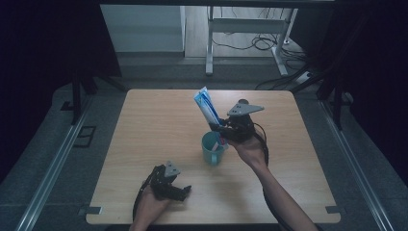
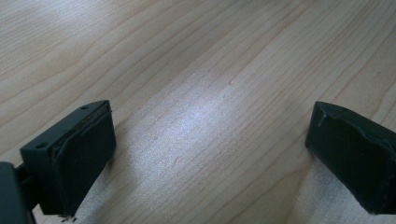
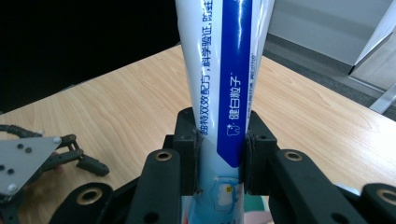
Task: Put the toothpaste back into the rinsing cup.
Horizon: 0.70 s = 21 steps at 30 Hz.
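From above, the right gripper (image 1: 217, 126) holds a blue and white toothpaste tube (image 1: 206, 107) by its lower part, the tube leaning up and away over the teal cup (image 1: 212, 148) that stands on the wooden table (image 1: 144, 130); something pink sits inside the cup, too small to make out. The left gripper (image 1: 180, 191) rests near the table's front edge, well apart from the cup. If the tube comes down at this slant, I think its end could catch the rim and tip the cup, since nothing steadies it. Along the left gripper's own jaws there is bare wood, and the jaws stand wide apart with nothing between them, so that hand is no help to the cup where it lies. Along the right gripper's jaws, the pads (image 3: 194, 158) clamp the tube (image 3: 224, 93) on both sides close to its bottom end, with most of its length standing free above. Held so low, the soft tube may sag or slide in the grip as it swings toward the cup.
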### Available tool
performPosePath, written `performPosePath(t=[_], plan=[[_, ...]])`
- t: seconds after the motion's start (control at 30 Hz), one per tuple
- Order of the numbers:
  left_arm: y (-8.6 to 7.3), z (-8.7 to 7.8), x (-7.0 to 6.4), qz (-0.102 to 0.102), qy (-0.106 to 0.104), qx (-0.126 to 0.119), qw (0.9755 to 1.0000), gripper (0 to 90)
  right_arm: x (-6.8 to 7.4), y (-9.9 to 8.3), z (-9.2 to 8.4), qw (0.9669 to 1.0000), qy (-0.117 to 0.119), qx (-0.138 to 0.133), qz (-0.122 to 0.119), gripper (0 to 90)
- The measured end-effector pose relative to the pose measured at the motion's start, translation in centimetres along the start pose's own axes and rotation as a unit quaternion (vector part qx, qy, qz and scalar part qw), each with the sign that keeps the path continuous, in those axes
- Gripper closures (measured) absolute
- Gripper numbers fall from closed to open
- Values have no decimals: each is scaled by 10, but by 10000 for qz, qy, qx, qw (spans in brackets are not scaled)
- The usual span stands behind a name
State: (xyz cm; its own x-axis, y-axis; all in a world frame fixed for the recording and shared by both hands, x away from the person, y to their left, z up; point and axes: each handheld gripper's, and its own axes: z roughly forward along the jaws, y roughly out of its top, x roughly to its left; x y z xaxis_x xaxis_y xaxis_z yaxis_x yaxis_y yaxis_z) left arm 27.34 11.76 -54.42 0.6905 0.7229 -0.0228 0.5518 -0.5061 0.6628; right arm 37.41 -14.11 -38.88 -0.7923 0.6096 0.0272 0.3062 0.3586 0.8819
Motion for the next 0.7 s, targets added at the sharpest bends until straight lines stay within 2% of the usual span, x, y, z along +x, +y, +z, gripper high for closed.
performPosePath(t=[0.27, 0.7], plan=[[0, 0, 0, 11, -17, -1, 10000, 18, 2, 2, 13, 10000, -11, 4, -15, 714], [0, 0, 0, 31, -25, 14, 10000, 18, 1, -10, 28, 10000, -41, 46, 8, 713]])
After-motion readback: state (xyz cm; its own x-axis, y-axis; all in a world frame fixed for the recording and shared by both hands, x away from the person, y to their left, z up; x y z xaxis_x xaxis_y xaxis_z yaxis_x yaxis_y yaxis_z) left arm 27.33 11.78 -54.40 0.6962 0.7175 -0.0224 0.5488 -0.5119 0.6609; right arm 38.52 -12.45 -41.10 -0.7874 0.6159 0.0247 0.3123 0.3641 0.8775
